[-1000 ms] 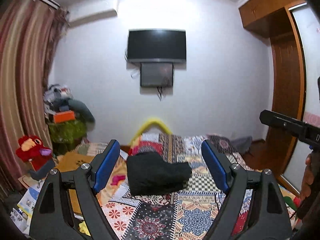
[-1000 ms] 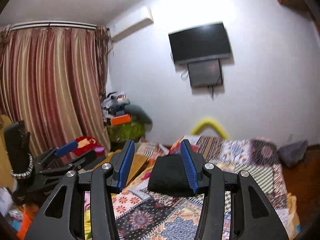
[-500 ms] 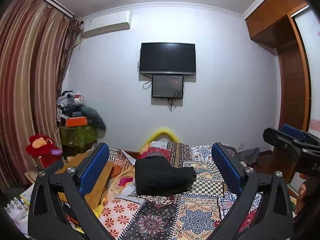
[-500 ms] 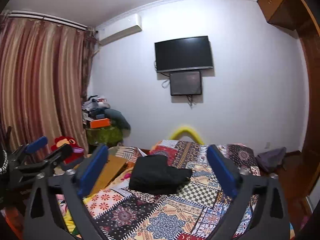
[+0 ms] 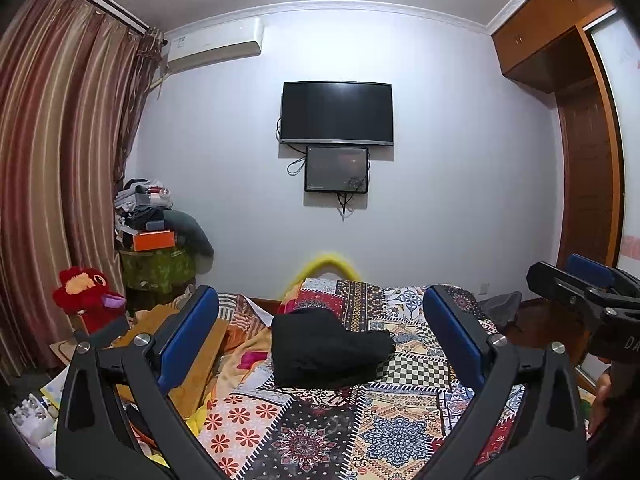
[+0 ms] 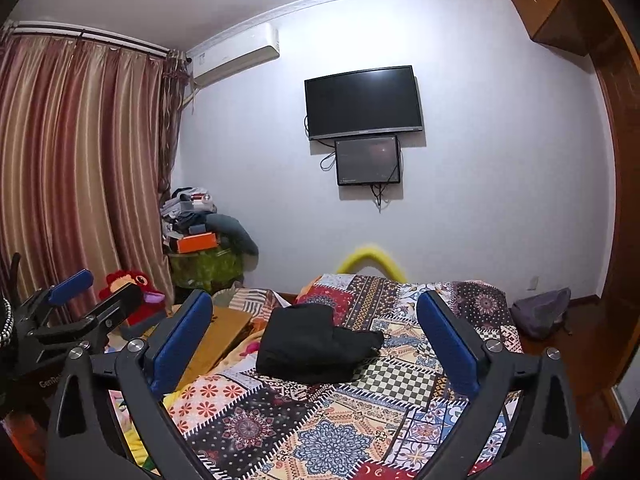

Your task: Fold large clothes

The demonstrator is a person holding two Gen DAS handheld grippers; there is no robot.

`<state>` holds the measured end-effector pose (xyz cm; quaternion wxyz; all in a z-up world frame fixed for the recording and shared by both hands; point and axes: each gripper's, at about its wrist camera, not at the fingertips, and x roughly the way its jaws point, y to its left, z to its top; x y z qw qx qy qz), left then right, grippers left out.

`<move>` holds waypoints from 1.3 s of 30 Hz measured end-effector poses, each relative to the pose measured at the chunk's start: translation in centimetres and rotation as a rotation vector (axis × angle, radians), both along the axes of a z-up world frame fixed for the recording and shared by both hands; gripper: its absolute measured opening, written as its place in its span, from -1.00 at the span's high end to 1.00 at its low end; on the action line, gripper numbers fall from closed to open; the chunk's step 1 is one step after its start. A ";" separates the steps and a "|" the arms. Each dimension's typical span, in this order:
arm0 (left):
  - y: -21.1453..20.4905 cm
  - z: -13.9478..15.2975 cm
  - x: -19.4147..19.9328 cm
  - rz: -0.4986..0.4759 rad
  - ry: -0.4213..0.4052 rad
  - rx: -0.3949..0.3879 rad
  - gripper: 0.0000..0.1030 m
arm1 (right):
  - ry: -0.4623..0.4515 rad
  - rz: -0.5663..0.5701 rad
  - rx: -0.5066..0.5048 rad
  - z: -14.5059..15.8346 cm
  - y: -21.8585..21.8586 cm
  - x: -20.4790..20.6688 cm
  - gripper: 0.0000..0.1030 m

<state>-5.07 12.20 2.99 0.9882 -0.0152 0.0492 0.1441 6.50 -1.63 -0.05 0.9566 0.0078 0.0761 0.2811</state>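
The folded black cloth garment [image 5: 328, 350] lies mid-bed on the patchwork bedspread [image 5: 400, 420], long axis crosswise, narrow end right, bare quilt around. Left tool [image 5: 320, 340] and right tool [image 6: 314, 340] have just opened, released, nothing between.

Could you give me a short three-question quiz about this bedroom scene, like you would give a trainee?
1. True or false: the black garment is clamped in the left gripper.
2. What hangs on the wall directly below the television? A) a clock B) a smaller screen C) a mirror
3. Fill in: the garment lies on a patchwork ____.

Key:
1. False. It lies free on the bed, folded into a compact bundle, well ahead of the left gripper and the right gripper, both wide open and empty.
2. B, the smaller screen.
3. Bedspread.
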 end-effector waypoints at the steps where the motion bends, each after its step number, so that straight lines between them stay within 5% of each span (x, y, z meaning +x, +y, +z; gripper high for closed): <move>1: 0.0 0.0 0.0 -0.001 0.001 0.002 -0.99 | 0.001 0.001 0.000 0.0 0.0 0.0 -0.97; 39: -0.8 -1.0 1.2 -0.007 0.042 0.010 -0.99 | 0.047 0.013 -0.002 0.0 -0.4 0.4 -0.97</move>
